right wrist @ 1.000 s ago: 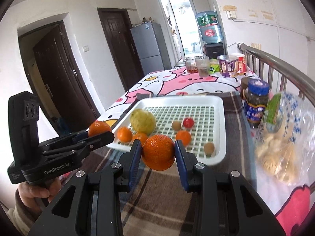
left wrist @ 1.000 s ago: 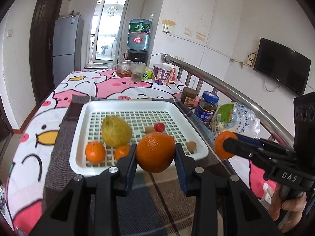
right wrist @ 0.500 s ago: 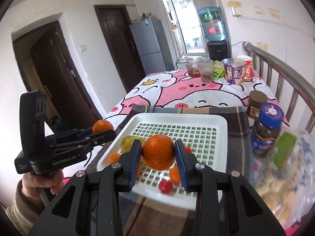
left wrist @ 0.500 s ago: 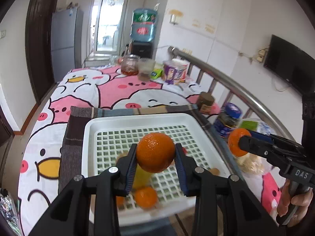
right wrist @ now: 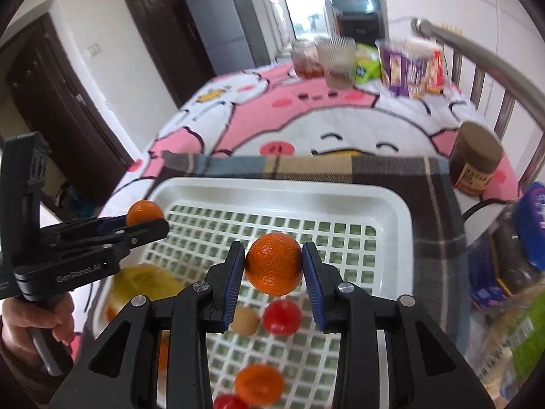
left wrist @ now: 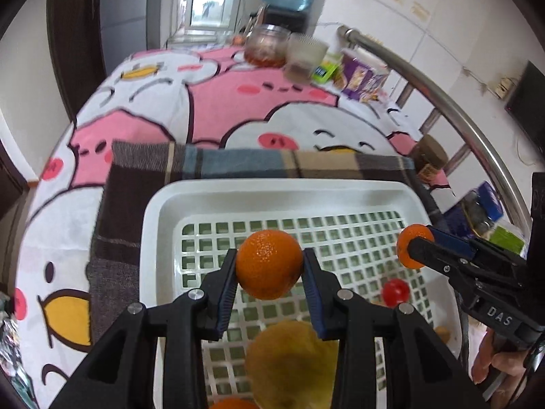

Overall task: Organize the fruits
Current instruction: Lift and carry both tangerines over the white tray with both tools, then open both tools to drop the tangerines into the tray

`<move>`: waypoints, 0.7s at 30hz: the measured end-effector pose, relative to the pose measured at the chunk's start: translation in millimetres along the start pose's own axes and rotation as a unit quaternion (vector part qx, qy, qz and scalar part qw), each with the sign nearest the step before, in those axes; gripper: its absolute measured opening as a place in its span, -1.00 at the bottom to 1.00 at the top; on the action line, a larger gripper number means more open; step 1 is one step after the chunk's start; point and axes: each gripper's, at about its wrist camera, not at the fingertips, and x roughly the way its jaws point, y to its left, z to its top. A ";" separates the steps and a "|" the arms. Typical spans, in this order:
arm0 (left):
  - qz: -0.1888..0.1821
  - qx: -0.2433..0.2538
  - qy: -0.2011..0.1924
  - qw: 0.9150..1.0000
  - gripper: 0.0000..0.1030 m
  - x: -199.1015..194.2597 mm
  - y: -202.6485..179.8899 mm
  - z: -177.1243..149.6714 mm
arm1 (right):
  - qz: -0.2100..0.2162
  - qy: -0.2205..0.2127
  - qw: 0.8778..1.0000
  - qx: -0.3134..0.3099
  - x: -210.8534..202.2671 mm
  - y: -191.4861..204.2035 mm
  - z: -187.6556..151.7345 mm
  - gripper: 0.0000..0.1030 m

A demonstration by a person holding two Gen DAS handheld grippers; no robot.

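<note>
Both oranges hang over the white tray (left wrist: 160, 225), one clamped in the left gripper (left wrist: 269, 266), one in the right gripper (right wrist: 273, 264), neither set down, other fruit already inside.

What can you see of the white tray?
The tray is white plastic, rectangular, with rounded corners, a raised rim and an open square-grid floor. It lies flat on a plaid cloth. Its far half is bare; the near half holds a yellow-green fruit, a red one and small oranges. Neither gripper touches it.
</note>
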 end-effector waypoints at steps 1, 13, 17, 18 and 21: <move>-0.001 -0.004 0.008 1.000 -0.25 5.4 3.0 0.8 | -0.005 0.005 1.000 0.002 5.8 -2.5 1.0 -0.36; 0.004 -0.016 0.054 0.998 -0.08 37.6 14.1 1.8 | -0.032 0.046 0.998 0.032 40.3 -16.9 8.0 -0.03; -0.009 -0.035 0.016 0.999 0.53 14.0 17.1 1.8 | -0.028 0.004 0.999 0.031 10.0 -13.4 3.5 0.36; -0.013 -0.035 0.002 0.999 0.56 2.3 15.9 0.9 | -0.024 -0.010 0.999 0.034 -1.8 -12.2 1.2 0.46; -0.013 -0.040 -0.054 0.998 0.78 -38.5 11.1 -4.9 | -0.007 -0.058 0.998 0.031 -42.7 -4.3 -9.1 0.57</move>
